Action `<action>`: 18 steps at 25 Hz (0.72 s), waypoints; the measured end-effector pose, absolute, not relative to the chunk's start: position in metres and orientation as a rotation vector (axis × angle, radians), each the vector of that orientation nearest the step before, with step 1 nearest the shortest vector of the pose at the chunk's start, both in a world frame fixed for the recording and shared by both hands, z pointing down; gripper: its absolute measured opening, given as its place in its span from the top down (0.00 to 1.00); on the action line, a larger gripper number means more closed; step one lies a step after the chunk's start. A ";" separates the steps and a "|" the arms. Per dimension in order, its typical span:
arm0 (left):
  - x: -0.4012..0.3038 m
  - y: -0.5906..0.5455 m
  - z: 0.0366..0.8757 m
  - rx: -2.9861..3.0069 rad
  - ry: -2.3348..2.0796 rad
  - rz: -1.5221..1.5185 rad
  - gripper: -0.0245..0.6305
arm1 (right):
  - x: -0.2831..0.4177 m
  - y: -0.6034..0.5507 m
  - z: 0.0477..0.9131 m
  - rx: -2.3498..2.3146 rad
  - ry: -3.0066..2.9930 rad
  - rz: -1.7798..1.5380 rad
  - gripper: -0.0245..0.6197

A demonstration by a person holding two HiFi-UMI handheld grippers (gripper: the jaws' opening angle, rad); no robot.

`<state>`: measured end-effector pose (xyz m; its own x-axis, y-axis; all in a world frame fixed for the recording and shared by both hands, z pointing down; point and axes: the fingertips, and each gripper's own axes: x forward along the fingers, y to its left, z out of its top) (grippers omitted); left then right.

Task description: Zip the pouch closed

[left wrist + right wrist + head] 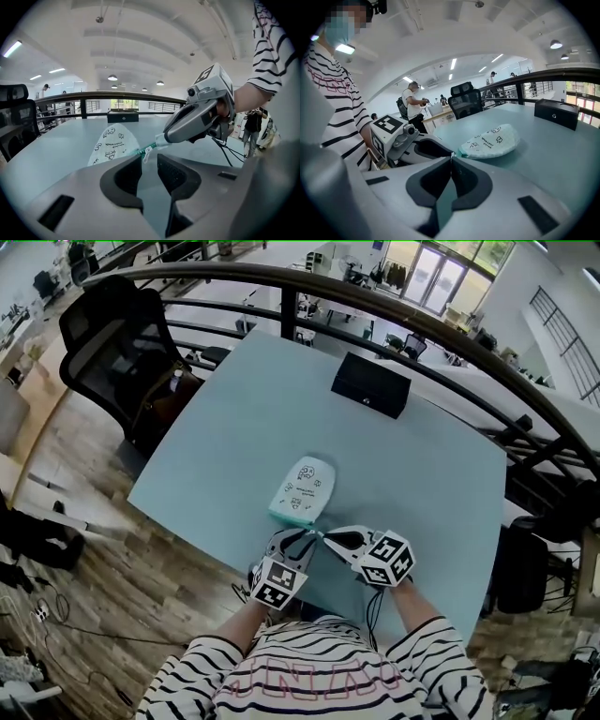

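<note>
The pouch [302, 488] lies flat on the pale blue table [225, 427], just below the middle of the head view. It is white with small printed drawings and has a teal edge at its lower end. Both grippers sit directly beneath it at the lower centre of that frame, their tips meeting at the pouch's lower right corner. The right gripper [451, 159] has its jaws pressed together, and in its own view the pouch's teal corner runs straight into the closed tips. The left gripper view shows the same from the side: those tips pinch the end of the teal zip edge, which is lifted slightly off the table. The left gripper [148, 161] has its jaws standing wide apart with nothing pressed between the pads. A small white zip pull [146, 151] hangs from the teal edge just above the gap, at the jaw tips and close beside the right gripper's nose. A black box [370, 385] rests near the table's far edge, upper right of centre and well apart from the pouch. A black chair [112, 334] stands off the table at the upper left. The person's striped shirt [309, 676] fills the bottom of the head view.
</note>
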<state>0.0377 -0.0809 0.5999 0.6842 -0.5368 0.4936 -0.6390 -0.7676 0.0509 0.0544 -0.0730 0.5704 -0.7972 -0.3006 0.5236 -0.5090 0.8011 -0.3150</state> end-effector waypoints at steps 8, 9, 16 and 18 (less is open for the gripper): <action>0.040 -0.076 0.599 2.686 -0.898 0.726 0.91 | 0.061 -0.067 0.570 0.642 -2.501 0.601 0.92; 0.041 -0.076 0.599 2.682 -0.891 0.728 0.91 | 0.062 -0.068 0.570 0.645 -2.496 0.595 0.92; 0.042 -0.078 0.601 2.625 -0.863 0.710 0.92 | 0.069 -0.071 0.572 0.661 -2.472 0.569 0.92; 0.042 -0.080 0.601 2.619 -0.866 0.696 0.92 | 0.069 -0.072 0.573 0.662 -2.466 0.564 0.92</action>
<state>0.0420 -0.0804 0.6005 0.7017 -0.4768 0.5295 -0.6196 -0.7752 0.1231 0.0687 -0.0724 0.5734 -0.7449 -0.3365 0.5761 -0.5536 0.7937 -0.2521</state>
